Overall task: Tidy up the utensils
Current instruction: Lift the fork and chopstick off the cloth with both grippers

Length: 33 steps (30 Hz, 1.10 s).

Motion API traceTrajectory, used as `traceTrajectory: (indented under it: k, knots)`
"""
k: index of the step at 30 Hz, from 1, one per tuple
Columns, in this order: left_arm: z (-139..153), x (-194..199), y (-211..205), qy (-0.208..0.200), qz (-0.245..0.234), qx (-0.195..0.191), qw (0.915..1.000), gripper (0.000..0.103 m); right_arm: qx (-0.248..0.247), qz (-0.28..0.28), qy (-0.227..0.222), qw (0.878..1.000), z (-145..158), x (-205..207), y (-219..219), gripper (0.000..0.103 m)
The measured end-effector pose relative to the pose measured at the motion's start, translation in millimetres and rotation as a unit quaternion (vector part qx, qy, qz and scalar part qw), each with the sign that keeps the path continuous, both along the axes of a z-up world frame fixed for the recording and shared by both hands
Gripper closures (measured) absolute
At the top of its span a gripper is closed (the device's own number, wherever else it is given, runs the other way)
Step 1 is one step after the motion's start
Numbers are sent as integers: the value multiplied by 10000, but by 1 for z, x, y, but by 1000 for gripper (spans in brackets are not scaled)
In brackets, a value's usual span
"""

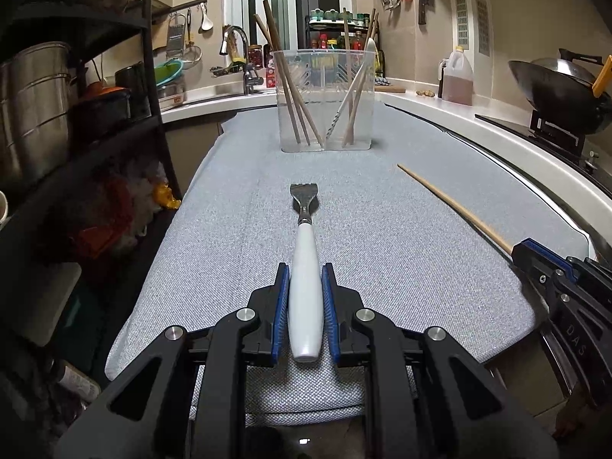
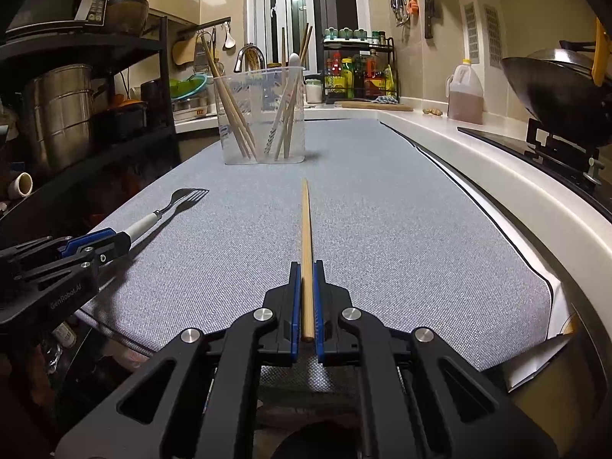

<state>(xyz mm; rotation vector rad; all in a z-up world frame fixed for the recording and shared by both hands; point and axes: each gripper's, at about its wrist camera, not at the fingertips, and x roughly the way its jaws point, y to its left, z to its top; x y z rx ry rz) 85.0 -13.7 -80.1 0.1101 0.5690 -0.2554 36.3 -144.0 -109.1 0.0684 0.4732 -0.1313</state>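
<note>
My left gripper is shut on the white handle of a fork, whose metal tines point toward a clear plastic utensil holder at the far end of the grey mat. The holder has several wooden chopsticks and a white utensil in it. My right gripper is shut on a single wooden chopstick that points at the holder. In the right wrist view the left gripper and fork show at the left. In the left wrist view the right gripper and chopstick show at the right.
A black shelf rack with steel pots stands left of the mat. A white counter runs along the right with an oil jug and a wok on a stove. A sink and faucet lie behind the holder.
</note>
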Motion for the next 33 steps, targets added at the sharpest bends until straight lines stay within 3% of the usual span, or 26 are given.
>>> traceTrajectory:
  k: [33]
  knots:
    - [-9, -5, -3, -152, 28, 136, 9998, 85, -31, -2, 6, 10000, -8, 2, 0, 96]
